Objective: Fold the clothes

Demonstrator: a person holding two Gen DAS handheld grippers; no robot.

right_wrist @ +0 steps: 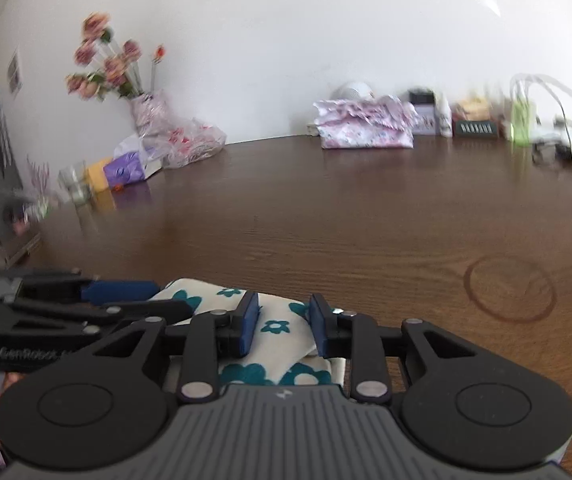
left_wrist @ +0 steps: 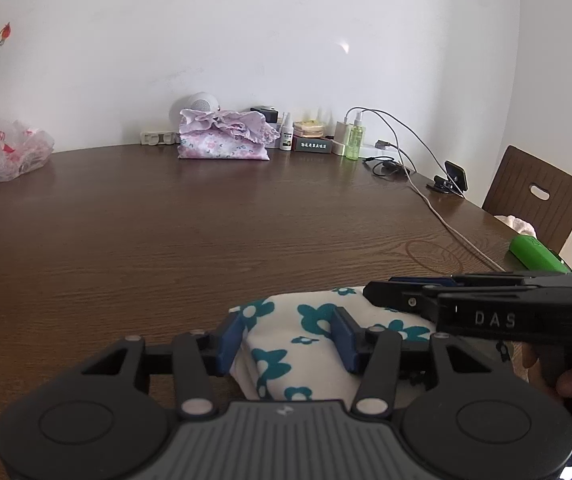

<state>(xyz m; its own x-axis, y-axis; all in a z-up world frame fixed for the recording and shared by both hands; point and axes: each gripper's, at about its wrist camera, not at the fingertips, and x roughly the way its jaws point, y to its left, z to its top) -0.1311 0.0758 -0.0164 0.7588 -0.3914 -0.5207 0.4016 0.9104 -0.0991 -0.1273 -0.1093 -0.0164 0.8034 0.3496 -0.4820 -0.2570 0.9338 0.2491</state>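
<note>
A folded white cloth with teal flowers (left_wrist: pixel 282 360) lies at the near edge of the brown wooden table (left_wrist: pixel 246 220). My left gripper (left_wrist: pixel 287 340) is open, its blue pads standing on either side of the cloth without pressing it. From the right, my right gripper (left_wrist: pixel 381 294) reaches over the cloth's far right corner. In the right wrist view the right gripper (right_wrist: pixel 282 326) has a raised fold of the cloth (right_wrist: pixel 222 292) filling the gap between its pads. The left gripper (right_wrist: pixel 158 300) comes in from the left beside it.
A folded pink floral pile (left_wrist: pixel 222 140) sits at the back wall among bottles, chargers and cables (left_wrist: pixel 425 196). Plastic bags (left_wrist: pixel 10 152) and a vase of flowers (right_wrist: pixel 126 80) stand far left. A chair (left_wrist: pixel 533 196) and a green object (left_wrist: pixel 533 254) are at the right.
</note>
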